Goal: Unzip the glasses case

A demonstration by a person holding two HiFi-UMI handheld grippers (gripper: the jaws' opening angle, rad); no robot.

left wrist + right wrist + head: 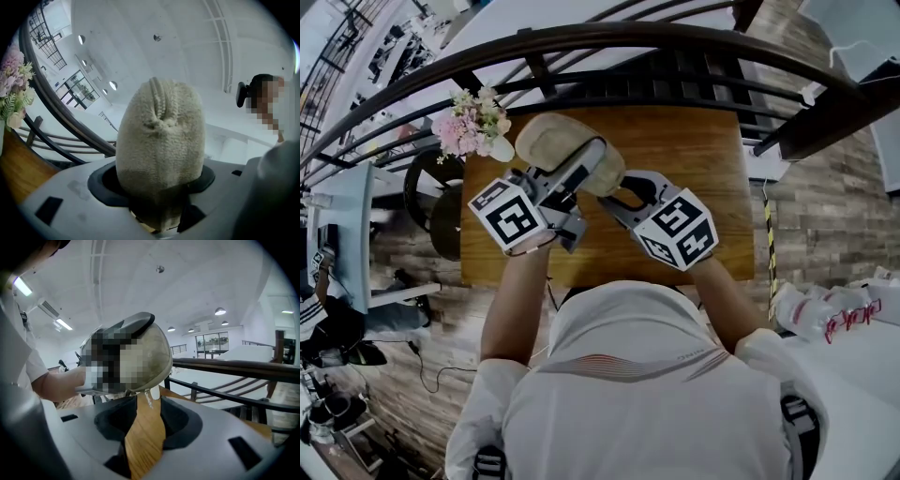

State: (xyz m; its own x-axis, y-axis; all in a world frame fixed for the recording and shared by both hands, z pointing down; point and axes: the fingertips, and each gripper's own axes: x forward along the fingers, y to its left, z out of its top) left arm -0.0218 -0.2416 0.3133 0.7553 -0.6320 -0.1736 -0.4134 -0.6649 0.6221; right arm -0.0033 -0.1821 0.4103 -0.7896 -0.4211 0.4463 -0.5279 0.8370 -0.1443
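Observation:
A fuzzy beige glasses case (551, 141) is held up above the wooden table (698, 155). My left gripper (581, 167) is shut on it, and in the left gripper view the case (159, 136) fills the space between the jaws of the left gripper (159, 187), with its zipper seam running up the top. My right gripper (614, 199) sits at the case's near end. In the right gripper view the case (152, 352) hangs just above the right gripper (144, 420), whose jaws stand apart. A small white zipper pull (149, 398) dangles at the top of the gap, and I see neither pad touching it.
A vase of pink flowers (473, 124) stands at the table's left corner. A dark curved railing (694, 42) runs behind the table. A white table with plastic bottles (820, 311) is at the right. A dark round chair (431, 202) sits to the left.

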